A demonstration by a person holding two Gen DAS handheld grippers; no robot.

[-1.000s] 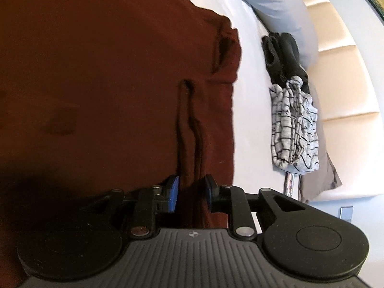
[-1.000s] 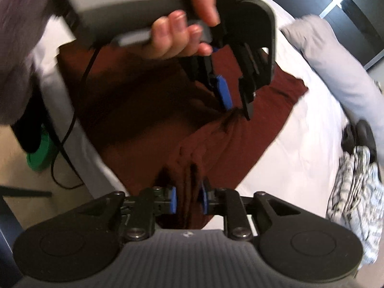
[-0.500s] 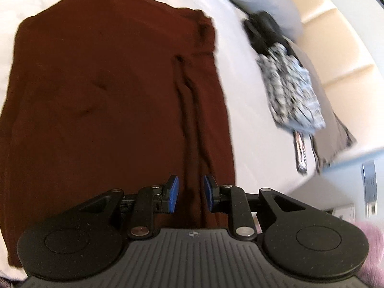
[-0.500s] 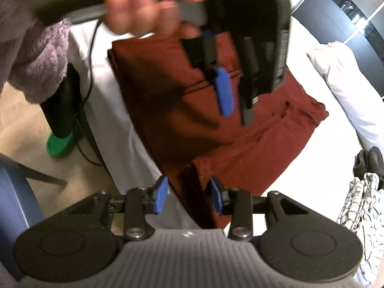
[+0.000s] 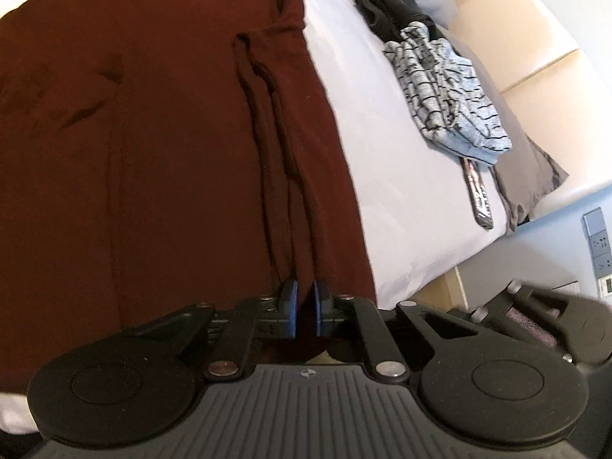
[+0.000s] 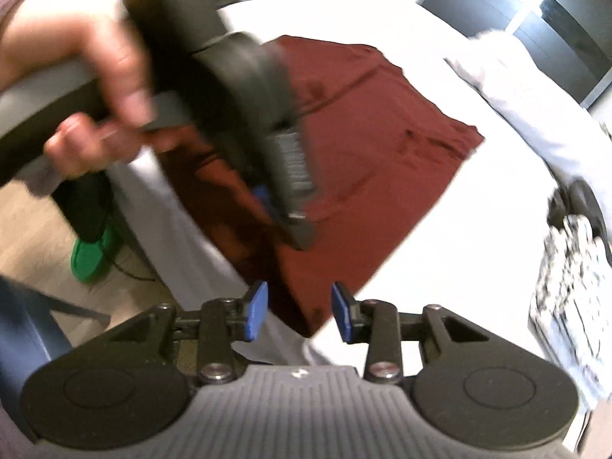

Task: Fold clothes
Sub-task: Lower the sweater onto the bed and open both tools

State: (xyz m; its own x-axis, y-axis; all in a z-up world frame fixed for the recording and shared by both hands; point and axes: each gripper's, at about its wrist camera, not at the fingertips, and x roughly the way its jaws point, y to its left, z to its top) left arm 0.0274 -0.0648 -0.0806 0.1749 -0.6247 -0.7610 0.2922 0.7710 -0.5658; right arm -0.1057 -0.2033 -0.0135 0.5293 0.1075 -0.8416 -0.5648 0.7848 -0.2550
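A dark red garment [image 5: 172, 134] lies spread flat on the white bed [image 5: 382, 153], with a long fold ridge running down its right part. My left gripper [image 5: 305, 308] is shut on the near edge of that fold. In the right wrist view the same garment [image 6: 375, 145] lies on the bed, and my right gripper [image 6: 299, 311] is open and empty just above its near corner. The left gripper [image 6: 283, 206], held in a hand, shows blurred above the garment's near edge.
A striped grey garment [image 5: 447, 88] and a black one [image 5: 390, 7] lie at the head of the bed by a grey pillow [image 5: 531, 176]. The padded headboard [image 5: 535, 38] stands behind. Floor, a green shoe [image 6: 91, 252] and a cable lie past the bed's near side.
My right gripper has opened and let go of the red garment, then drawn back toward its corner. My left gripper has closed on the fold and pulled back along the garment.
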